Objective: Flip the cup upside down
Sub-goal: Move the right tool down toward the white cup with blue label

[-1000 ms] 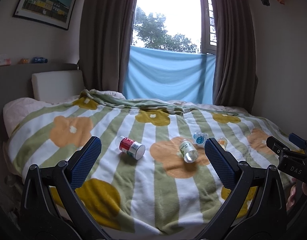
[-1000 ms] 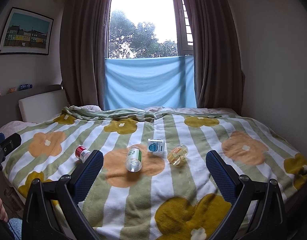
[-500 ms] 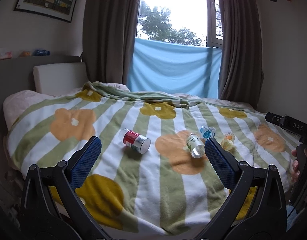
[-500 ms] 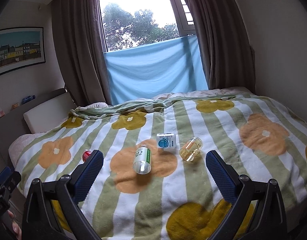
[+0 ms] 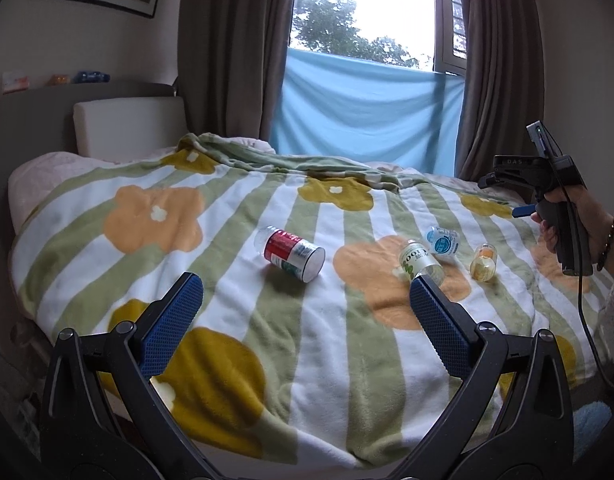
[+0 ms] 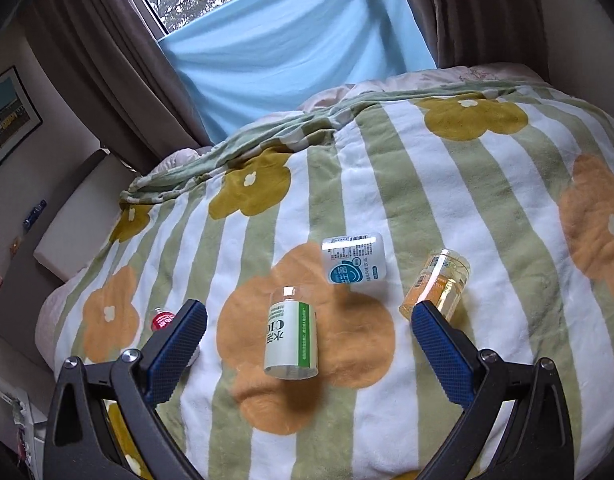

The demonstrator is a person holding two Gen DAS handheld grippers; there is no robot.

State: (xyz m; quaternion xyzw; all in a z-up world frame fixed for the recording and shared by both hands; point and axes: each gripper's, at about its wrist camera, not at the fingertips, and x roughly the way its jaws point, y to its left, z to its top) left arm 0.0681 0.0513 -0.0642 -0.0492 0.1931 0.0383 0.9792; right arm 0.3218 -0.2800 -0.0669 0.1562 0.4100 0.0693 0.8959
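Several small cups lie on their sides on the flowered blanket. A red-labelled cup is at the left. A green-and-white cup, a white cup with a blue label and a clear yellowish cup lie further right. My left gripper is open and empty over the bed's near part, short of the red cup. My right gripper is open and empty, tilted down above the green-and-white cup. The red cup shows partly behind its left finger.
A hand holds the right gripper's handle at the bed's right side. A white cushion leans on the grey headboard at the left. Brown curtains and a blue cloth hang behind the bed. The blanket's near edge drops off below.
Both grippers have come closer to the bed. The right one has risen and tipped downward over the cups. All the cups lie where they were.
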